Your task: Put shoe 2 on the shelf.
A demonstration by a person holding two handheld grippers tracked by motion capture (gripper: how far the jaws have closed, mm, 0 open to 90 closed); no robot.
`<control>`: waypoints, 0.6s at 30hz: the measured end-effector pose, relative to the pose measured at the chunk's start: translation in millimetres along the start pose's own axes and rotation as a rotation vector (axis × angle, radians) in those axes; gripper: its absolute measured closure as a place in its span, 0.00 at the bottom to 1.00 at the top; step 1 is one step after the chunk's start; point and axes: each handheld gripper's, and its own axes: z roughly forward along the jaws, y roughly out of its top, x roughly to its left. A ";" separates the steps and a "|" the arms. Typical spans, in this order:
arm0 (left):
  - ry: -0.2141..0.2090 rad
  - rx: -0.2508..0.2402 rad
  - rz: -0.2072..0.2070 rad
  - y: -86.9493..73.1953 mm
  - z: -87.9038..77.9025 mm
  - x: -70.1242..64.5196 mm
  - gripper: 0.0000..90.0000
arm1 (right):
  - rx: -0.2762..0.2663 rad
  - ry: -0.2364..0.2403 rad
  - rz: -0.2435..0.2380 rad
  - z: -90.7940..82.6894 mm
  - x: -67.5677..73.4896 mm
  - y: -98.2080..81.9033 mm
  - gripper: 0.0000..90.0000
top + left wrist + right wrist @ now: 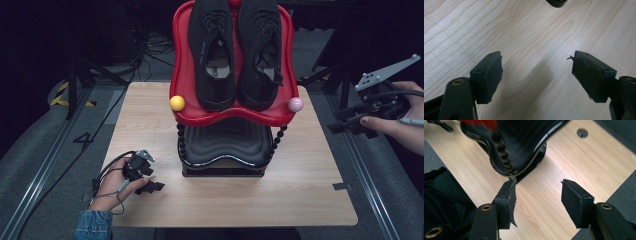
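A two-tier rack stands at the middle of the wooden table (145, 120). Its red upper tray (230, 118) carries two black lace-up shoes (212, 50) (261, 47) side by side, toes toward me. Below it sits a black lower tray (225, 142) (524, 140) with nothing on it. My left gripper (152, 186) (536, 56) rests low on the table at the front left, jaws wide apart over bare wood. My right gripper (336, 121) (537, 183) hovers past the table's right edge and points at the rack's base. It is open with nothing between its pads.
A yellow ball (177, 103) and a pink ball (295, 104) cap the red tray's front corners, on beaded black posts (181, 141). Stands and cables crowd the dark floor behind. A round hole (582, 133) marks the tabletop. Bare wood lies in front of the rack.
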 end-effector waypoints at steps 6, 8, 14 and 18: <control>0.018 -0.015 -0.016 -8.6 -5.6 2.1 0.28 | -0.002 0.010 0.038 37.7 -15.0 -33.4 0.48; 0.022 -0.016 -0.023 -9.7 -6.3 2.1 0.28 | -0.005 0.017 0.052 51.9 -18.6 -44.7 0.47; 0.027 -0.021 -0.029 -12.1 -7.7 1.5 0.28 | 0.025 0.024 0.086 92.6 -24.2 -74.6 0.47; 0.025 -0.024 -0.026 -11.8 -7.2 1.7 0.28 | 0.028 0.032 0.105 113.8 -25.2 -90.0 0.47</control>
